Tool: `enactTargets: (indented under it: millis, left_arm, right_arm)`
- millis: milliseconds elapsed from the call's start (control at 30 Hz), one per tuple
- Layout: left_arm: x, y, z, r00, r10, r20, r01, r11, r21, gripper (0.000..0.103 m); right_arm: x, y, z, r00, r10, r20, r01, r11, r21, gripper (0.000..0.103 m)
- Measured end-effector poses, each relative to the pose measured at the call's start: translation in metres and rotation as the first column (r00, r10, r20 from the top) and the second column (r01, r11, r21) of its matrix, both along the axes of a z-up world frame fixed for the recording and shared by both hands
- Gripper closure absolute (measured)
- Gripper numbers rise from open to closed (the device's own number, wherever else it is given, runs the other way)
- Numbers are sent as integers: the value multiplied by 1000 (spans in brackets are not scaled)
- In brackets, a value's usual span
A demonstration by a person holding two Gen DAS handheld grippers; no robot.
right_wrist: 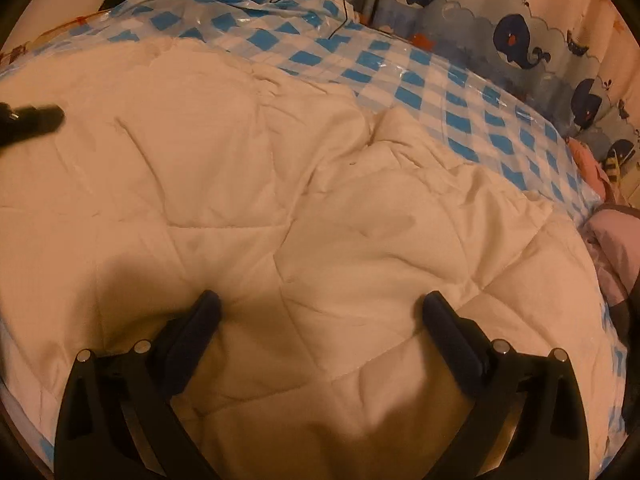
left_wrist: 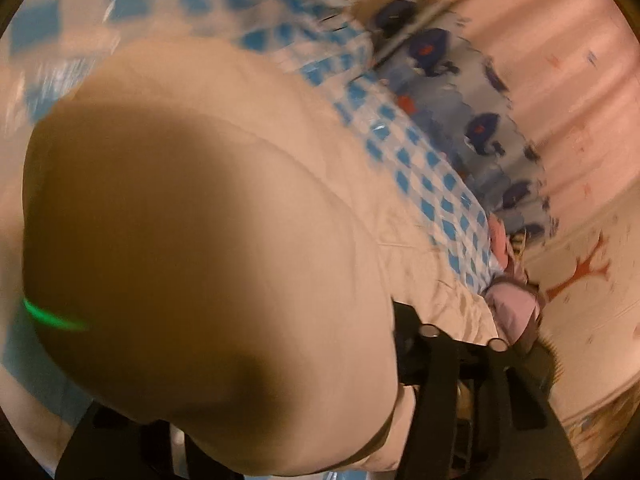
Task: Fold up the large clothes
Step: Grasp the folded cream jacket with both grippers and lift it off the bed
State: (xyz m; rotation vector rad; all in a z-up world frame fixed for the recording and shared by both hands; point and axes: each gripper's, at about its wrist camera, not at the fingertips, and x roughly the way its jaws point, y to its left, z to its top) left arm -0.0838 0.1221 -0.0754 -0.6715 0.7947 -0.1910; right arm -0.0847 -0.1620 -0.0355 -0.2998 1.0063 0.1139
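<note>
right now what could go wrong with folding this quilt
The left view is blurred and mostly filled by the white quilted comforter, so the left tongs' grip cannot be checked; a fold could slip. The right tongs are open above it, holding nothing. The glossy blue-and-white checked plastic sheet underneath may let the comforter slide.

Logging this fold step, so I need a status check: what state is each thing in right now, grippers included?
Quilt: spread on the sheet, rumpled, one part lifted close to the left camera.
Checked sheet: flat under the quilt, glossy.
Left gripper: over the quilt's left side; the quilt hides its fingers, grip unclear.
Right gripper: open, above the quilt, holding nothing.
Whale fabric: upright behind the sheet.
</note>
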Motion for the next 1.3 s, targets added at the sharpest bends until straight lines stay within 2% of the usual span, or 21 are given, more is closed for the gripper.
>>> enactTargets:
  millis: [133,233,400,467,533,567,600,633,700,733,833,867,933,967,1000,1067,1133,1167,1233,1267,1300]
  left_arm:
    - [-9,-39,41,992,-92,86,78,985,152,61]
    - [-15,-79,71,970,-201,139,152,940,305,63]
    - [-16,-146,105,926,-350,142,232,824,516,64]
    - [-15,-167,112,909,-397,127,257,774,579,64]
    - [-15,-190,115,888,-448,104,285,713,640,64]
    - [-16,-203,116,877,-471,93,294,680,672,64]
    - [-17,-215,115,867,-491,83,302,651,697,64]
    - [-18,-228,114,858,-509,72,310,624,718,64]
    - [-24,-260,108,833,-551,46,326,556,765,64]
    - [-27,-272,105,822,-568,37,332,531,780,64]
    - [-42,-327,85,767,-641,-20,363,408,837,64]
    - [-47,-346,74,747,-663,-53,375,353,857,64]
    - [-51,-378,52,712,-695,-102,378,257,889,64]
    - [-56,-394,38,696,-707,-126,366,197,910,62]
    - [-48,-420,34,687,-713,-137,349,159,924,62]
    - [-53,-438,20,682,-717,-145,313,107,944,61]
    - [-60,-443,15,678,-722,-142,288,82,954,58]
    - [-64,-441,10,667,-731,-142,270,60,961,54]
    - [-74,-453,7,651,-746,-142,245,30,969,47]
    - [-78,-453,4,648,-748,-140,220,8,975,44]
    - [-82,-464,4,648,-748,-140,208,-3,978,43]
  right_arm:
    - [-7,-5,-2,999,-8,33,6,999,36,6]
    - [-9,-15,-1,998,-9,69,2,995,95,6]
    - [-12,-35,19,998,54,20,-56,986,155,6]
    - [-35,-55,39,998,48,47,-56,980,188,6]
    - [-62,-91,58,997,28,78,-51,949,312,6]
    - [-72,-114,63,997,7,75,-38,911,411,6]
    - [-82,-148,65,998,-32,50,-1,832,555,6]
    - [-84,-168,64,998,-50,28,21,771,637,6]
    - [-91,-224,50,996,-84,-39,78,542,836,6]
    - [-93,-240,45,994,-92,-57,93,461,882,6]
    - [-102,-283,33,988,-132,-82,114,260,959,6]
    - [-105,-295,31,987,-144,-78,104,185,977,6]
    - [-108,-314,31,981,-181,-77,100,123,987,6]
    - [-109,-325,33,976,-207,-74,98,110,989,6]
    - [-108,-335,37,970,-234,-70,98,111,989,6]
    - [-106,-346,46,962,-266,-55,94,136,986,6]
    - [-96,-352,61,960,-279,-40,102,212,972,6]
    - [-86,-351,69,962,-272,-33,109,268,957,6]
    - [-68,-337,83,969,-245,-41,145,427,893,6]
    - [-54,-326,87,975,-217,-45,155,523,838,6]
    - [-44,-321,86,978,-201,-55,163,578,799,6]
